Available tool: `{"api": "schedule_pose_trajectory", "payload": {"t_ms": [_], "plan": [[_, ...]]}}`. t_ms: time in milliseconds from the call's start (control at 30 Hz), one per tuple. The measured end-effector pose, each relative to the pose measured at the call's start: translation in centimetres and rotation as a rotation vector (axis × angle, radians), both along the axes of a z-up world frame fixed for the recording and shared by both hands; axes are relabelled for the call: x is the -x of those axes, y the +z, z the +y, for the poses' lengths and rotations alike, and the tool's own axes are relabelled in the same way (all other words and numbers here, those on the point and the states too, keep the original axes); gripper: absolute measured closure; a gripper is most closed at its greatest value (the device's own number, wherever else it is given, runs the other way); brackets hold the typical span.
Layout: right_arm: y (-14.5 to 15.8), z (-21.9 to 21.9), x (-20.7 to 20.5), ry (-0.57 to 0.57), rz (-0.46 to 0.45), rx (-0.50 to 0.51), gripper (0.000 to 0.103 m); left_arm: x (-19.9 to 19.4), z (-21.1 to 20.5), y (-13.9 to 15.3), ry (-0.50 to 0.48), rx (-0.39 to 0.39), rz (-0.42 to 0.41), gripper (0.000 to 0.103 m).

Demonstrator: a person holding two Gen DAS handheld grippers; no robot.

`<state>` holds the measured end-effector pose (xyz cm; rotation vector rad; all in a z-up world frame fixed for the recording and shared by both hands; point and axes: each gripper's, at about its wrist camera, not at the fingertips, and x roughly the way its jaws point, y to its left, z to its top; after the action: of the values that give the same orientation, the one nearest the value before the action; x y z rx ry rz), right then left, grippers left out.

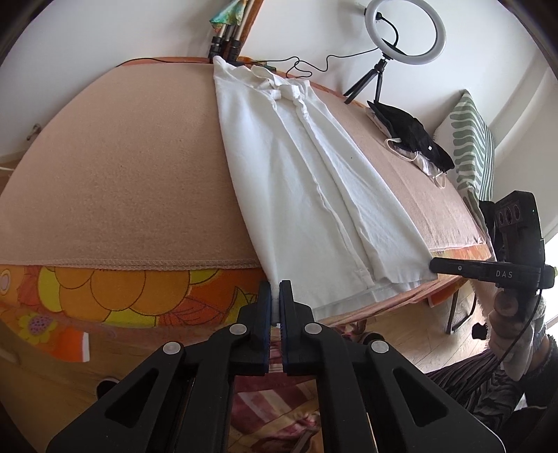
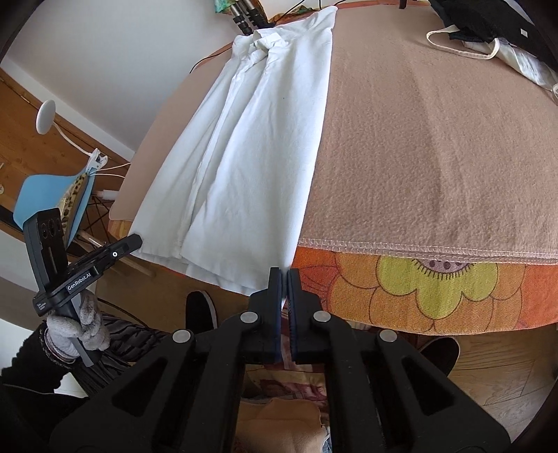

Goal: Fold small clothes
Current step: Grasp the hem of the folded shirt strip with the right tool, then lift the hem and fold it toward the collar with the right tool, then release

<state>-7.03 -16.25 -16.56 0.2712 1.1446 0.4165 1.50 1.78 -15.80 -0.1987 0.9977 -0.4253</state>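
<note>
Beige blanket (image 1: 115, 167) covers the table; white shirt (image 1: 307, 181) lies lengthwise on it, sides folded inward.
Left gripper (image 1: 278, 296) pinches one hem corner; right gripper (image 2: 286, 284) pinches the other; both at the near edge.

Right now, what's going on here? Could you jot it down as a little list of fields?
garment: white shirt, folded lengthwise into a long strip, collar at the far end
surface: tan blanket over a flowered tablecloth
left gripper: shut on the shirt's near hem corner
right gripper: shut on the other near corner
elsewhere: black clothes piled at the table's far right; ring light behind
</note>
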Motion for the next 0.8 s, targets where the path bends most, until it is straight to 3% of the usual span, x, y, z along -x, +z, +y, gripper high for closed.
{"api": "schedule_pose_trajectory", "payload": {"t_ms": [67,200,433,633,800], "plan": [[-0.1,0.0,-0.3,-0.003,-0.002,0.021,0.099,-0.2,0.0,0.0,0.0,-0.005,0.0,0.1],[-0.3,-0.8,-1.4,-0.032,0.045,-0.054,0.099,-1.1,0.5,0.8,0.013,0.045,0.024,0.1],[2.7,-1.8,-3.2,-0.065,0.011,-0.184,0.099,-3.5,0.7,4.2,0.0,0.09,-0.008,0.1],[4.9,-2.2,-8.4,-0.092,-0.019,-0.179,0.099,-8.7,0.8,5.7,0.037,0.099,-0.04,0.1],[4.1,-1.8,-13.6,-0.113,-0.001,-0.14,0.099,-13.0,0.3,4.7,0.051,0.097,-0.012,0.1]]}}
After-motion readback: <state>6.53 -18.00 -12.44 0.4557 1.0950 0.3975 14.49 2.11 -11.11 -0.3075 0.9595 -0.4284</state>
